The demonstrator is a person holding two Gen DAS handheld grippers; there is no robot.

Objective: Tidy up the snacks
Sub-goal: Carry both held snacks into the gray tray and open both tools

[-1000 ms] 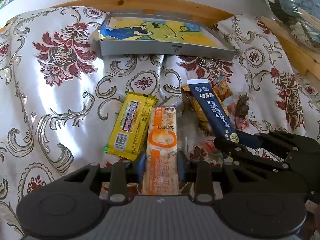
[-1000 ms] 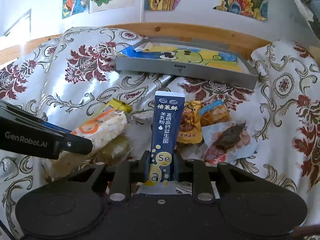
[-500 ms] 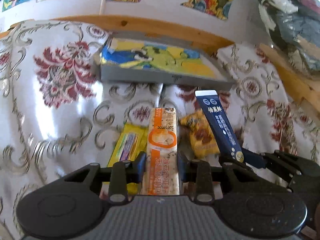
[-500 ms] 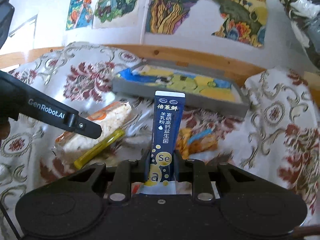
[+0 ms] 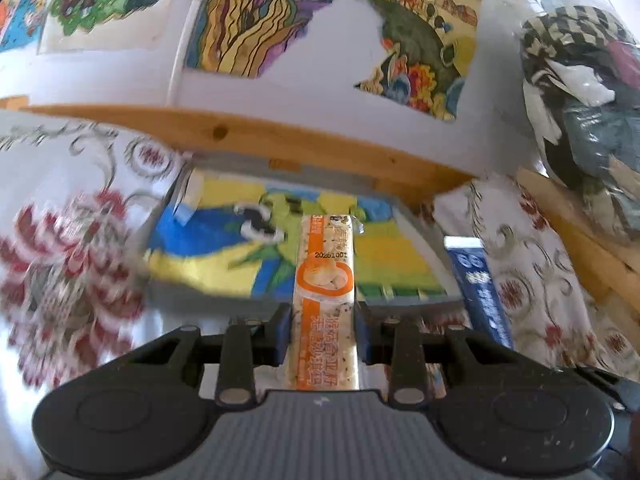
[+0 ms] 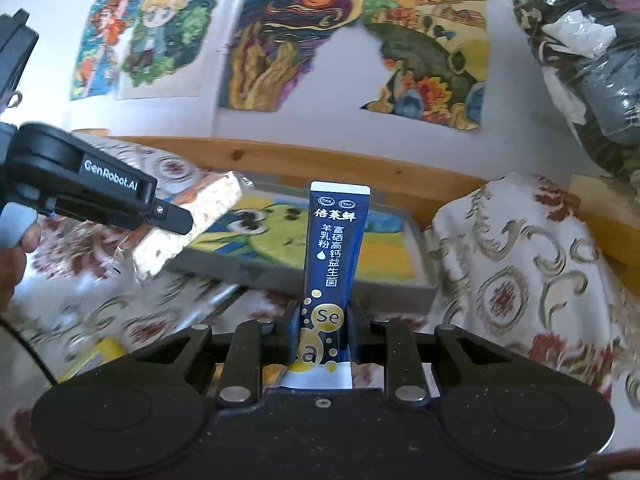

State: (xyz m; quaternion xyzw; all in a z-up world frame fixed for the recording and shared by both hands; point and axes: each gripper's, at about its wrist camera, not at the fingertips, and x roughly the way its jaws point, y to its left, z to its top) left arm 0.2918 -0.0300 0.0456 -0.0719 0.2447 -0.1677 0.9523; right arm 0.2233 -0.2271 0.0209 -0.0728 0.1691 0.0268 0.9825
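Note:
My left gripper [image 5: 322,334] is shut on an orange-and-white rice cracker bar [image 5: 324,280], held in the air just in front of the grey tray [image 5: 208,292] with a yellow-green cartoon picture inside. My right gripper [image 6: 323,334] is shut on a dark blue milk powder sachet [image 6: 334,256], standing upright before the same grey tray [image 6: 296,278]. From the right wrist the left gripper [image 6: 172,218] and its cracker bar [image 6: 188,226] show at the left, above the tray's near left corner. The blue sachet [image 5: 478,280] appears at the right in the left wrist view.
The tray lies on a floral white-and-red bedcover [image 6: 520,264] against a wooden rail [image 5: 280,140] and a wall with colourful posters [image 6: 296,32]. A yellow snack packet [image 6: 94,356] lies low on the cover at the left. A bag of clothes [image 5: 588,100] sits at the right.
Both grippers have risen from the snack pile and moved forward to the tray, each carrying its snack. The remaining snacks have dropped out of the left wrist view.

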